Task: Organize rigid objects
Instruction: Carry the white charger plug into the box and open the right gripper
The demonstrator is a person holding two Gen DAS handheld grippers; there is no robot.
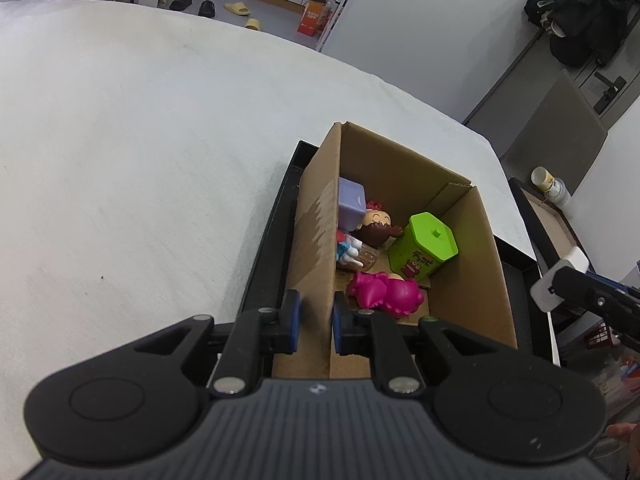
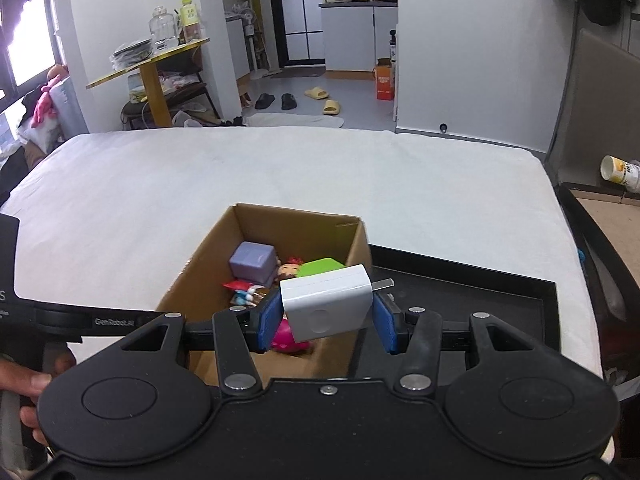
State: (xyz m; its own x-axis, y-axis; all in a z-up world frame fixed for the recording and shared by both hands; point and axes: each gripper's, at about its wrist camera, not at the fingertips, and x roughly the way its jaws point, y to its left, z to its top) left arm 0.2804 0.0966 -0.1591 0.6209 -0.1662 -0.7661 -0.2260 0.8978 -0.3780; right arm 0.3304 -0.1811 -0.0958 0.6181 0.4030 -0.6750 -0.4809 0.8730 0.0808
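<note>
Evenly and softly lit, daylight-bright, in both views. Blown out to pure white at the window (image 2: 24,44), far left of the right tongs (image 2: 326,314). Faint glare on the floor (image 2: 352,92) well ahead of them. Soft shadow inside the box (image 1: 468,280), darkest along the wall pinched by the left tongs (image 1: 316,322); dim, low-contrast black on the tray (image 2: 480,292) to the right. Mild sheen on the plug (image 2: 326,306) between the pads. Strong fisheye bending toward the rims: curved edges on the cloth (image 1: 140,120), leaning walls. Sharp at centre, slightly smeared and grainy at corners. No motion blur.
</note>
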